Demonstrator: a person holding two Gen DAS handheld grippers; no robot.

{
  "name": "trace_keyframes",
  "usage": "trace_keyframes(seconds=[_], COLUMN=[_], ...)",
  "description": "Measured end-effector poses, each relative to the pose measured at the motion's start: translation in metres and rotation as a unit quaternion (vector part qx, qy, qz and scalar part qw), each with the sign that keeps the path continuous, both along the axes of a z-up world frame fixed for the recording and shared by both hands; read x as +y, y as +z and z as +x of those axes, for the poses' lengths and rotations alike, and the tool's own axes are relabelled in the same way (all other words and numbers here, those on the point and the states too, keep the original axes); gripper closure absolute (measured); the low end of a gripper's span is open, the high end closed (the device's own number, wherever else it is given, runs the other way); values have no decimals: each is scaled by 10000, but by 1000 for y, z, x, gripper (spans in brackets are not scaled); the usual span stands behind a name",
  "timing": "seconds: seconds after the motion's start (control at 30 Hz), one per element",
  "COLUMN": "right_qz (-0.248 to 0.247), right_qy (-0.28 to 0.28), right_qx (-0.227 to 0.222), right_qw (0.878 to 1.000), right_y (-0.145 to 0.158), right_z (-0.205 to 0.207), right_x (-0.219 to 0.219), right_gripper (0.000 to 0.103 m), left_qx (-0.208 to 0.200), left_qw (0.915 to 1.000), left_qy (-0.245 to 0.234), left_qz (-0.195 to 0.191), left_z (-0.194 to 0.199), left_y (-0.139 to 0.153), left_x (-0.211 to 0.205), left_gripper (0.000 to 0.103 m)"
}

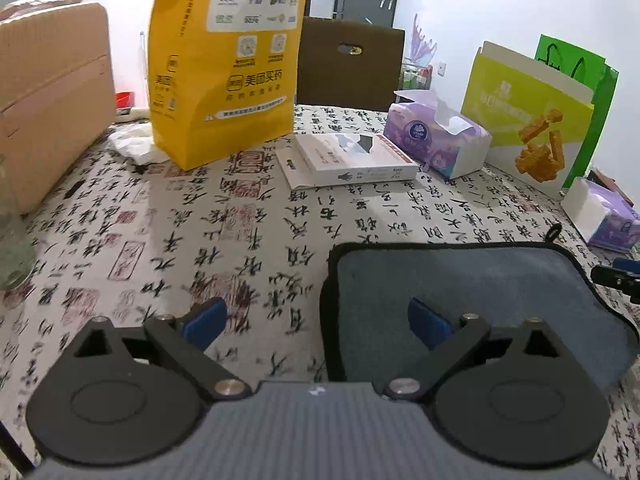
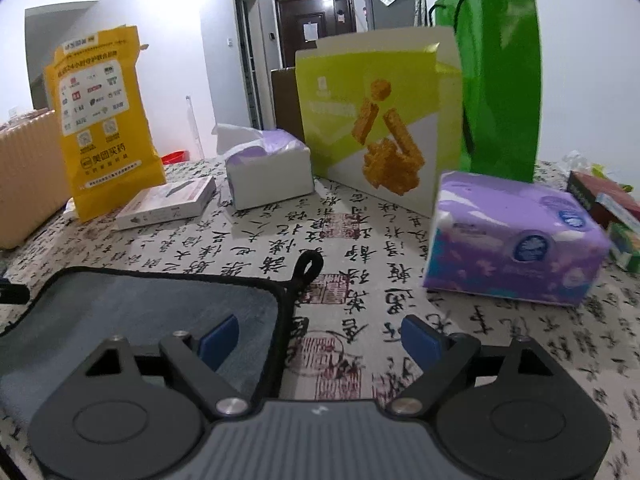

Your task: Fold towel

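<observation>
A grey towel (image 1: 460, 280) with black trim lies flat on the calligraphy-print tablecloth (image 1: 240, 232). In the left wrist view my left gripper (image 1: 316, 320) is open and empty, straddling the towel's left edge, with its right finger over the cloth. In the right wrist view the towel (image 2: 152, 304) lies at the lower left, its hanging loop (image 2: 310, 264) at the far right corner. My right gripper (image 2: 320, 338) is open and empty, straddling the towel's right edge. The right gripper's tip shows in the left wrist view (image 1: 618, 276).
A yellow paper bag (image 1: 224, 60), a cardboard box (image 1: 48, 96), a flat white box (image 1: 356, 160), purple tissue packs (image 1: 436, 136) (image 2: 516, 240), a lime snack carton (image 2: 376, 116) and a green bag (image 2: 496, 80) stand around the table. A glass (image 1: 12, 248) stands at the left.
</observation>
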State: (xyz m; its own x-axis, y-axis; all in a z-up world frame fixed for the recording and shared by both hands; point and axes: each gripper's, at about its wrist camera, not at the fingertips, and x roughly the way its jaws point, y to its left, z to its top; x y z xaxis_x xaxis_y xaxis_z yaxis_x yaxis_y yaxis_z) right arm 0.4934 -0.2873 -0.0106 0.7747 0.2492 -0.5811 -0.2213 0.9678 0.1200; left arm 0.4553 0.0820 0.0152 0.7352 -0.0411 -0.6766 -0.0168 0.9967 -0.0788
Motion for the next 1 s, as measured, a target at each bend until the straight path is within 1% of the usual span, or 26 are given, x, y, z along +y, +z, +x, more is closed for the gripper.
trace_keyframes(seconds=[0.3, 0.53, 0.83, 1.0], right_qz=[-19, -46, -2, -132], right_qy=[93, 126, 96, 125], right_qx=[-50, -141, -336, -459], right_qw=[9999, 9998, 9994, 9988], right_y=[23, 36, 50, 53], right_z=[-62, -110, -167, -199], right_x=[5, 7, 7, 12], right_gripper=[14, 13, 13, 10], left_qx=[-133, -157, -307, -360], left_qw=[9998, 9992, 9987, 9980], left_qy=[49, 112, 62, 28], left_qz=[-160, -344, -395, -521], left_z=[-58, -107, -162, -190], left_y=[19, 24, 32, 31], left_x=[-4, -4, -10, -12], left_gripper=[4, 4, 3, 3])
